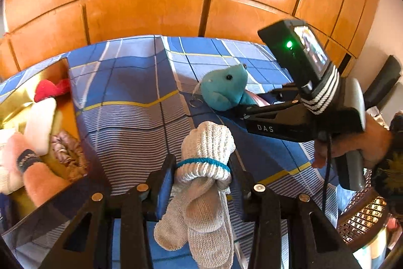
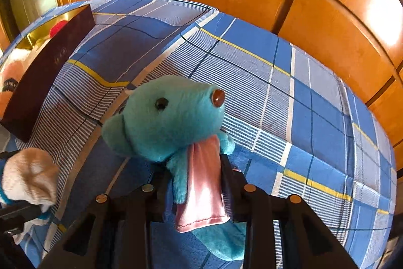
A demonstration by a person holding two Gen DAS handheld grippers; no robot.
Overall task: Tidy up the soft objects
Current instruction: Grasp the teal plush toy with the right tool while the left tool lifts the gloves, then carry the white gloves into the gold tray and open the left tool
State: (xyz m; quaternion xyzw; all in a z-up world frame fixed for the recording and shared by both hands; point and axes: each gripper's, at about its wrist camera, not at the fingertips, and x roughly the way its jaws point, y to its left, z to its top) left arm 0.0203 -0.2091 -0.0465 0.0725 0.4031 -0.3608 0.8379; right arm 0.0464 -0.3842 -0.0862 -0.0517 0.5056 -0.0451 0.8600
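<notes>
A rolled bundle of white knit socks (image 1: 206, 143) with a teal band stands between the pads of my left gripper (image 1: 202, 168), which is shut on it above the plaid sheet. The same bundle (image 2: 30, 175) shows at the left edge of the right wrist view. A teal plush animal (image 2: 166, 117) with a pink satin scarf (image 2: 204, 183) is pinched at the body by my right gripper (image 2: 195, 172), its head sticking out past the fingertips. In the left wrist view the plush (image 1: 224, 87) and the right gripper (image 1: 241, 109) are ahead and to the right.
A dark box with a gold lining (image 1: 73, 102) sits to the left on the blue plaid bed sheet (image 1: 131, 82), holding a red plush (image 1: 50, 88), a peach plush (image 1: 37, 168) and other soft items. Orange wooden panels (image 1: 151, 4) rise behind the bed. A wicker chair (image 1: 362, 218) is at the right.
</notes>
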